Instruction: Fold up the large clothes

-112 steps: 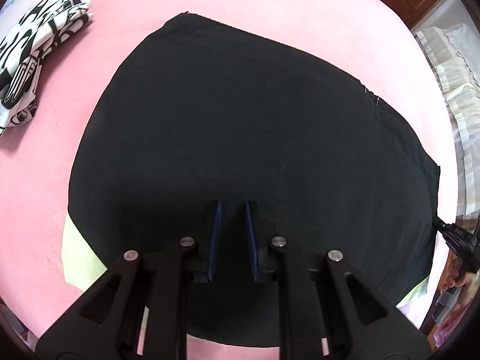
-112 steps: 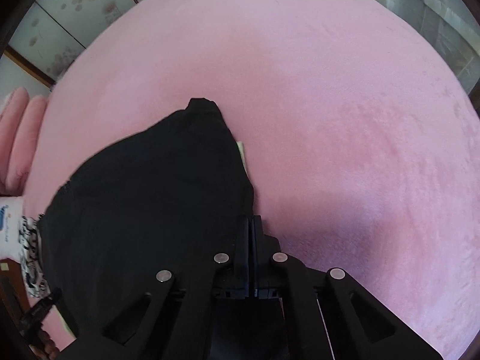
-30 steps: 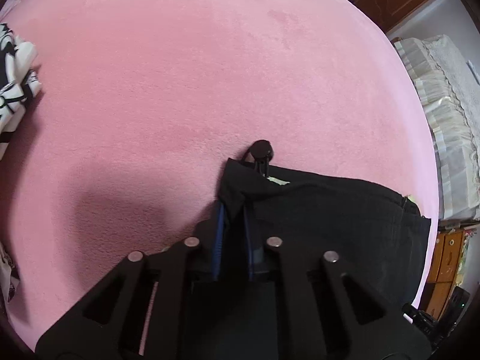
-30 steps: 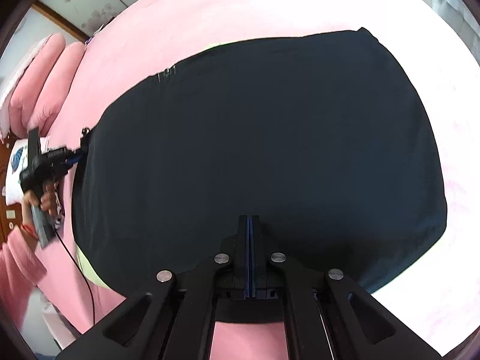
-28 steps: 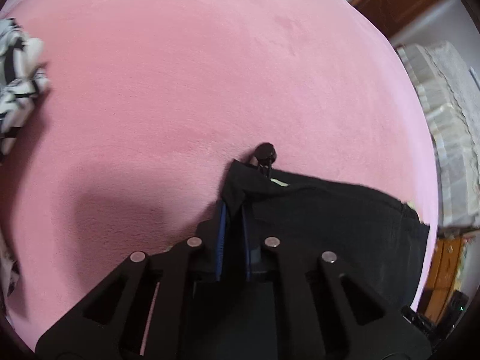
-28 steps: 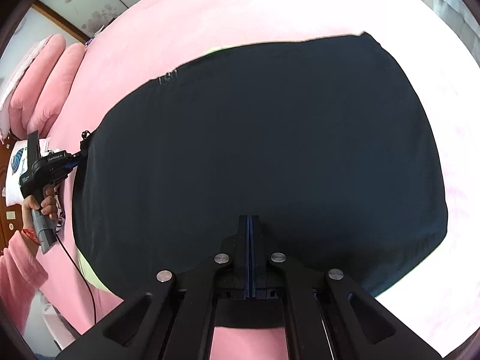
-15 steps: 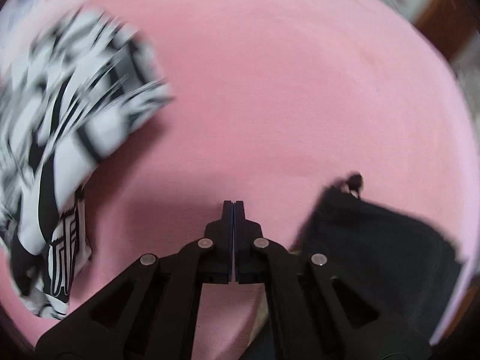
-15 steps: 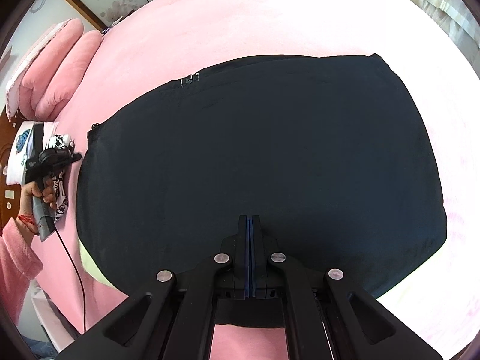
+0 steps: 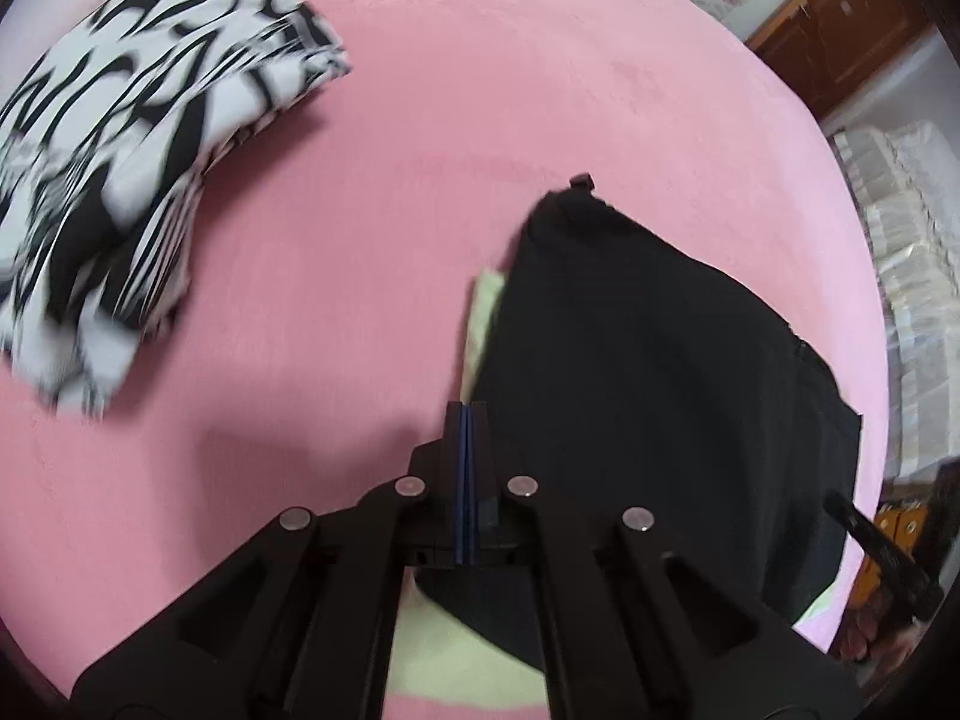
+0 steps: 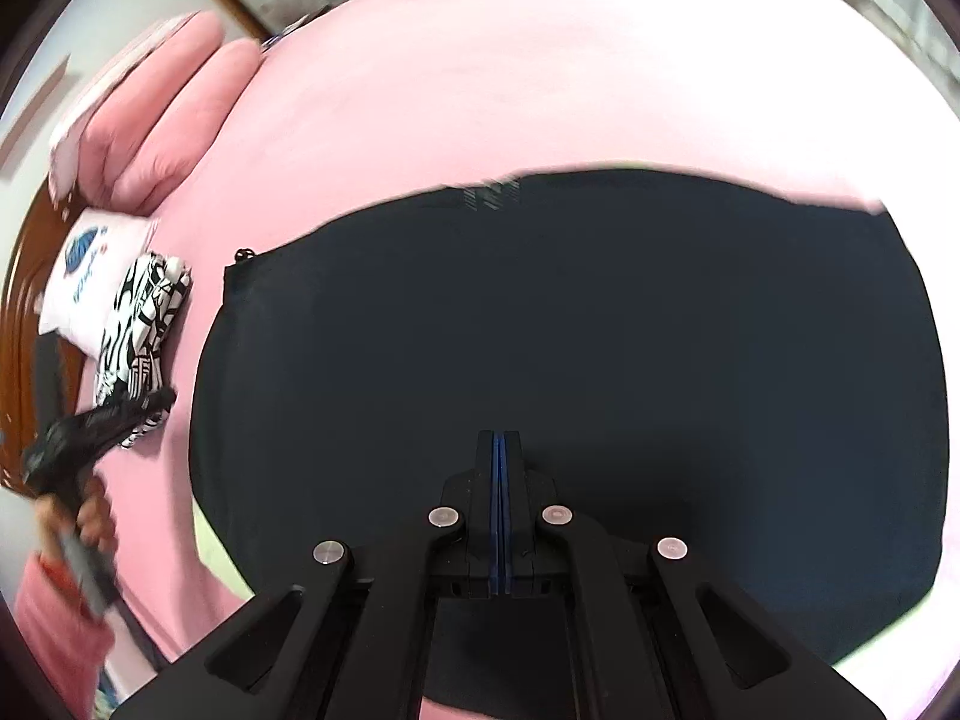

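Observation:
A large black garment with a pale green lining lies folded flat on the pink bed; it also shows in the left wrist view, with the green edge peeking out on its left. My left gripper is shut and empty, above the garment's left edge. My right gripper is shut and empty, hovering over the garment's near part. The left gripper also shows in the right wrist view, held by a hand at the far left.
A folded black-and-white patterned garment lies at the left on the pink bedspread; it also shows in the right wrist view beside a white pillow. Pink pillows lie behind. Wooden furniture stands beyond the bed.
My left gripper let go of the garment's corner, shut empty and drew back to the left. The right gripper stayed shut over the garment and tilted up a little.

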`<state>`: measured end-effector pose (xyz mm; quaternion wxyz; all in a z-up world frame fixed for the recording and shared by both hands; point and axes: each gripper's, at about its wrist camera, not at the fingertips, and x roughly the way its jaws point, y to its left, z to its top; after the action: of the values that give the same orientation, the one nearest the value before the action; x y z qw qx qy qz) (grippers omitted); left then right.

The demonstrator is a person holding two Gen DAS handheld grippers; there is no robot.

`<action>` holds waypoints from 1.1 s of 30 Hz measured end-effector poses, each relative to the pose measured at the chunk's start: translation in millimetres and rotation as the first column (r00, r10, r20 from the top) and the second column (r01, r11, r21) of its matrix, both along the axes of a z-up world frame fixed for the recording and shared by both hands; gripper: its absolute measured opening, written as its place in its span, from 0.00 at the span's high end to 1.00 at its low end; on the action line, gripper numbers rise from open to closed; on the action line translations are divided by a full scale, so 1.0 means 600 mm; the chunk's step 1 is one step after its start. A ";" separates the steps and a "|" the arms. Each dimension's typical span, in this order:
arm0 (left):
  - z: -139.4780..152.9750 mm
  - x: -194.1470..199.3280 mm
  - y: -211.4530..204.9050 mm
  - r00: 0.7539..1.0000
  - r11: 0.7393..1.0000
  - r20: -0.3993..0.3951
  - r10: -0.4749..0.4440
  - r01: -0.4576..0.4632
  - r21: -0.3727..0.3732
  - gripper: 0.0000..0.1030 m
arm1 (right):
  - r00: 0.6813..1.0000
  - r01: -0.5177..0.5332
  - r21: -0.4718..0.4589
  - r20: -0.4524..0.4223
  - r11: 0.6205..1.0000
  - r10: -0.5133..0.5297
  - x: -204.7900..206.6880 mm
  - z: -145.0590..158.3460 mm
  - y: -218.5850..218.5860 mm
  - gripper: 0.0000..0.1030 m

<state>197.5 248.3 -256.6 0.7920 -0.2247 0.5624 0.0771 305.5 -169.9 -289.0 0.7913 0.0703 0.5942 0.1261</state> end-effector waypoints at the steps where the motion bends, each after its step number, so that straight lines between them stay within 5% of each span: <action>1: 0.003 -0.016 0.001 1.000 0.999 0.005 0.025 -0.025 -0.021 1.00 | 1.000 -0.001 -0.007 -0.005 1.000 0.001 0.008 -0.004 0.010 1.00; 8: -0.009 -0.120 0.018 0.982 0.971 -0.037 0.187 -0.191 -0.144 1.00 | 0.992 -0.001 -0.166 -0.127 0.986 -0.021 0.034 -0.092 0.056 1.00; 14: -0.077 -0.202 -0.011 0.936 0.890 -0.156 0.314 -0.348 -0.295 0.98 | 0.988 0.047 -0.159 -0.140 0.986 -0.070 0.031 -0.109 0.052 1.00; 17: -0.111 -0.208 -0.052 0.947 0.896 -0.187 0.263 -0.311 -0.316 0.73 | 0.967 0.146 -0.090 -0.195 0.985 -0.162 0.026 -0.114 0.023 1.00; 18: -0.119 -0.208 -0.070 0.953 0.906 -0.187 0.237 -0.286 -0.312 0.51 | 0.962 0.171 -0.060 -0.206 0.983 -0.180 0.022 -0.117 0.013 1.00; 19: -0.125 -0.207 -0.082 0.955 0.911 -0.183 0.233 -0.280 -0.303 0.42 | 0.962 0.172 -0.048 -0.208 0.984 -0.178 0.020 -0.119 0.008 1.00; 21: -0.138 -0.205 -0.095 0.952 0.899 -0.174 0.252 -0.297 -0.321 0.42 | 0.971 0.138 -0.051 -0.191 0.989 -0.146 0.016 -0.119 0.009 1.00; 28: -0.180 -0.253 -0.092 0.890 0.755 -0.185 0.417 -0.453 -0.475 0.39 | 0.979 0.091 -0.096 -0.173 0.991 -0.106 0.019 -0.116 0.028 1.00; 33: -0.206 -0.274 -0.073 0.859 0.652 -0.172 0.482 -0.483 -0.584 0.39 | 0.981 0.092 -0.085 -0.165 0.992 -0.105 0.006 -0.118 0.045 1.00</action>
<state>33.3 204.4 -380.4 0.6267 -0.6082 0.4769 0.0994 309.1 -143.1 -360.0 0.7453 0.0796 0.6595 0.0573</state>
